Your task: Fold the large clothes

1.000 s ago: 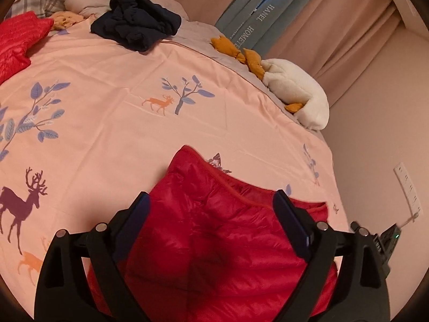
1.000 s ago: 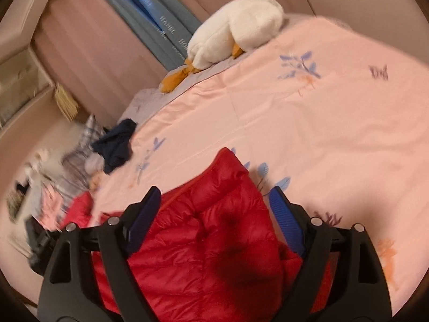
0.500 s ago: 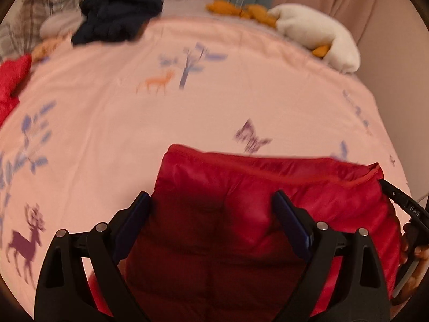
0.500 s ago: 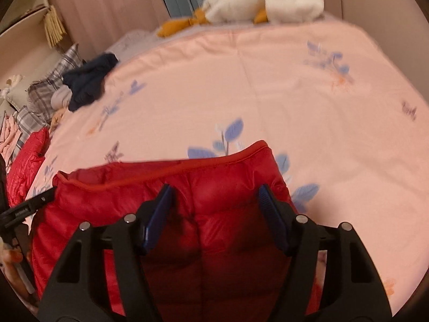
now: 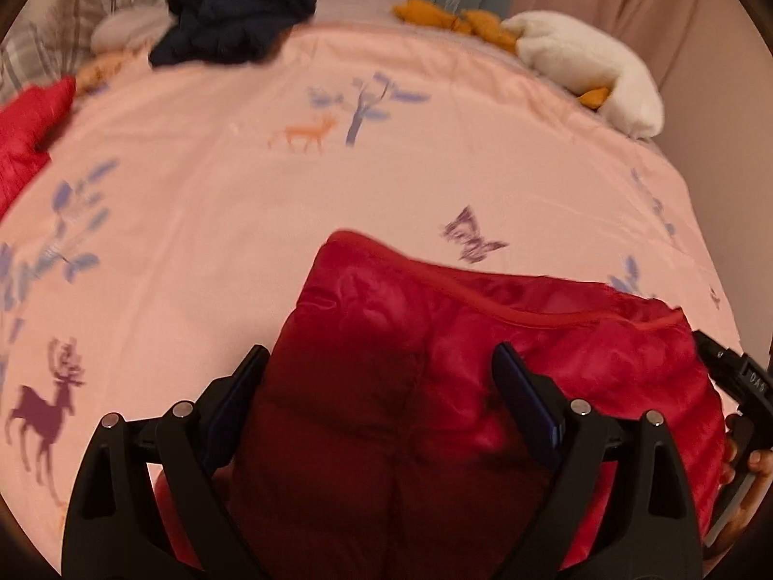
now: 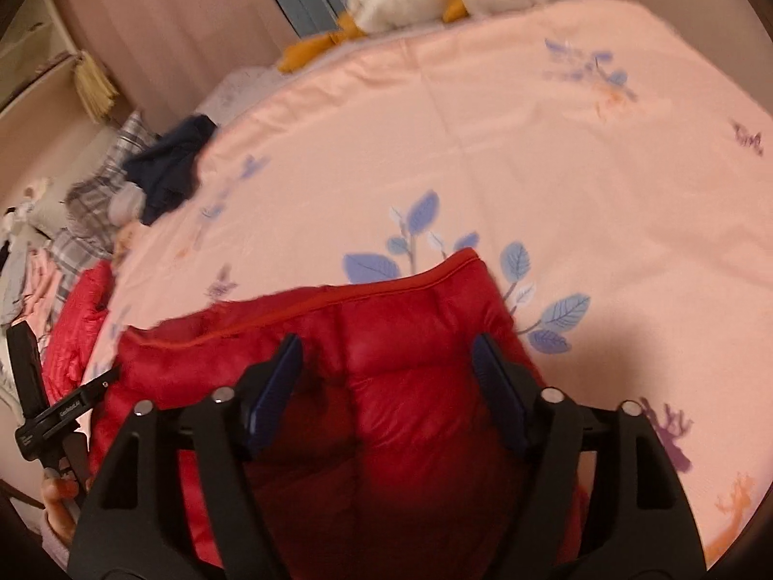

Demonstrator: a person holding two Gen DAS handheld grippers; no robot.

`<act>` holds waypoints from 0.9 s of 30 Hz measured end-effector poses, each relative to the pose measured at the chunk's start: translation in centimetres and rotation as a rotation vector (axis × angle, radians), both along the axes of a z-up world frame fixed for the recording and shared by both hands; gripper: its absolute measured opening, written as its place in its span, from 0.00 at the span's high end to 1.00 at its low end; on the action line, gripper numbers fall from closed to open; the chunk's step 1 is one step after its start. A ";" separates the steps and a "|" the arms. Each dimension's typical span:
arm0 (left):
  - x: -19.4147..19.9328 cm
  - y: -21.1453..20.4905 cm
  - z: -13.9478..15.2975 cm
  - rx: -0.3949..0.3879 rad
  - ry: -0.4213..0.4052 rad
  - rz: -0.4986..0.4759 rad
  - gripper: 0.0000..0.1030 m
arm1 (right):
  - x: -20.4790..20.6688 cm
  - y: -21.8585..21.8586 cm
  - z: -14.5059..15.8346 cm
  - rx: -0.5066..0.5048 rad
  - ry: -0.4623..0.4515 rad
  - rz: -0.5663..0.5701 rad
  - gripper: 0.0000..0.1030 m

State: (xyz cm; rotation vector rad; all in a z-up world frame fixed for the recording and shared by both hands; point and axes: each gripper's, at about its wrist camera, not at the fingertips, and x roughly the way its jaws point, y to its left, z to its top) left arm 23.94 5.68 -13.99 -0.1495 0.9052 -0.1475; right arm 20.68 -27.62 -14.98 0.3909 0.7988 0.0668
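Pink printed bedspread [image 5: 203, 203] under red jacket [image 5: 483, 362], curtains [image 6: 183, 24] behind.

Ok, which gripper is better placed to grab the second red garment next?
Left, probably: the second red garment lies on the left gripper's side; the right gripper straddles the jacket's far end.

the left gripper [image 5: 381, 377] points toward 12 o'clock, its two blue-padded fingers [image 5: 524, 398] spread wide apart. the right gripper [image 6: 386, 369] also points toward 12 o'clock with fingers [image 6: 278, 384] spread wide. in the left wrist view the right gripper shows at 4 o'clock; in the right wrist view the left one sits at 8 o'clock.
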 end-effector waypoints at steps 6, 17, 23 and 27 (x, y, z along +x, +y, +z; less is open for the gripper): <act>-4.5 -1.5 3.2 0.036 -0.093 -0.066 0.10 | -4.7 2.8 3.5 -0.040 -0.101 0.091 0.24; -7.6 -5.7 1.4 0.072 -0.115 -0.131 0.10 | -7.6 7.9 2.0 -0.197 -0.088 0.091 0.24; -6.9 -5.9 -0.5 0.082 -0.087 -0.131 0.10 | -6.7 8.0 -0.3 -0.219 -0.039 0.091 0.23; -6.9 -6.2 -0.6 0.100 -0.092 -0.125 0.10 | -6.6 8.3 -0.8 -0.232 -0.033 0.085 0.23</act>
